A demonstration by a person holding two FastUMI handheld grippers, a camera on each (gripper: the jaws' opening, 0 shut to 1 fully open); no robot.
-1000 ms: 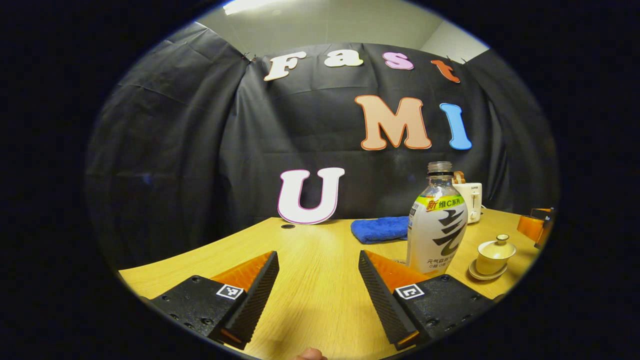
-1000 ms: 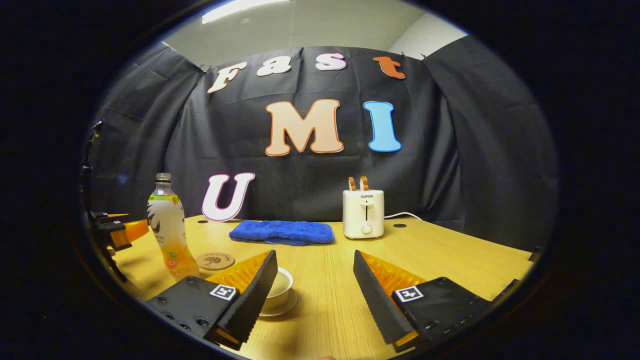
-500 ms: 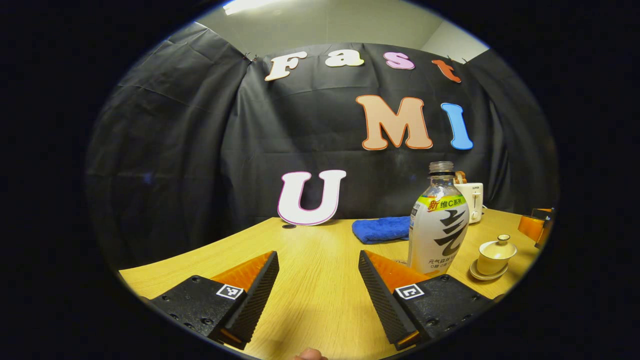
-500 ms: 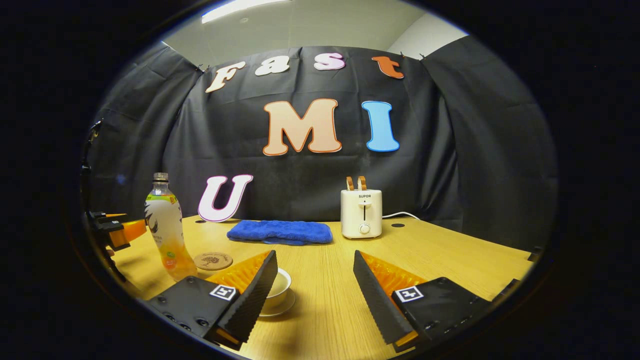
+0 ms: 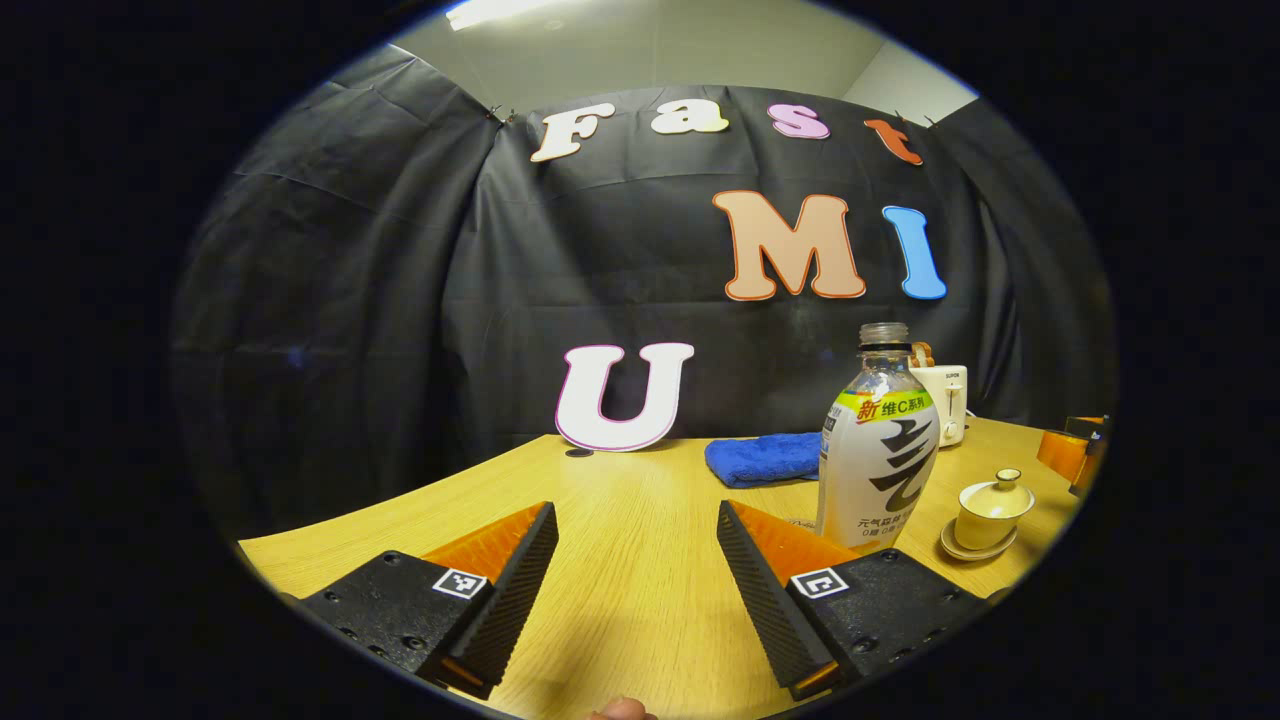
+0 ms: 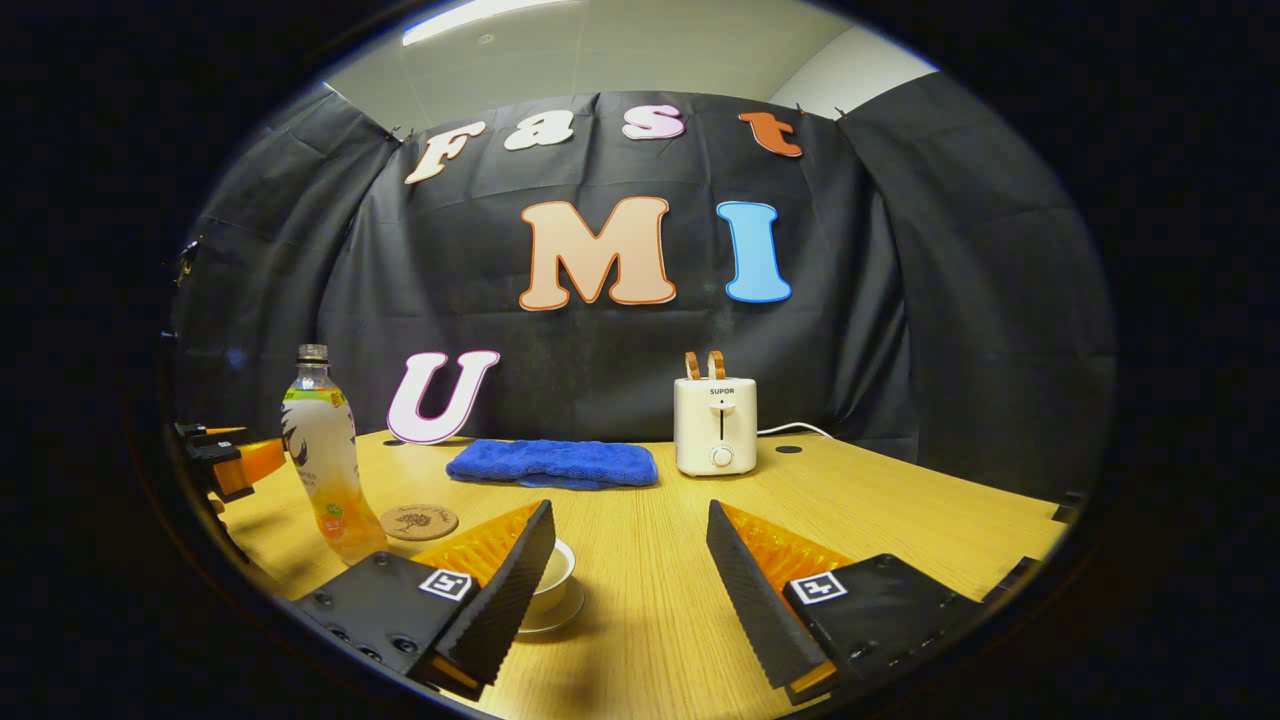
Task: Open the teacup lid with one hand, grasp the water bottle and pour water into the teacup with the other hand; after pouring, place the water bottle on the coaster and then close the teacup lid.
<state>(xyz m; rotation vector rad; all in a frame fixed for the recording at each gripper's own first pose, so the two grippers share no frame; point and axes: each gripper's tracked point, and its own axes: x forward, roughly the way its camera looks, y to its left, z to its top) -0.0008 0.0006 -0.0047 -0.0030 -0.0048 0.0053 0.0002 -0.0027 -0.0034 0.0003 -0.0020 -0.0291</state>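
left gripper [image 5: 637, 560] wide, empty | right gripper [image 6: 630, 560] wide, empty | water bottle [image 5: 878, 450] upright on desk [image 5: 620, 510], uncapped, smooth, likely squashy: grip mid-body | teacup [image 5: 990, 510] right, lidded, fragile: pinch lid knob

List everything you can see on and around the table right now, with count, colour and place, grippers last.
water bottle: 1, clear with white and green label, no cap, upright on the table left of the teacup
teacup: 1, cream, lid on, standing on a saucer
saucer: 1, cream, under the teacup
coaster: 1, brown, round, flat on the table beside the bottle
towel: 1, blue, folded, near the back wall
toaster: 1, white, two slices in its slots, right of the towel
table: 1, light wood
left gripper: 1, black and orange, open, low over the table, bottle off to its right
right gripper: 1, black and orange, open, teacup behind its left finger
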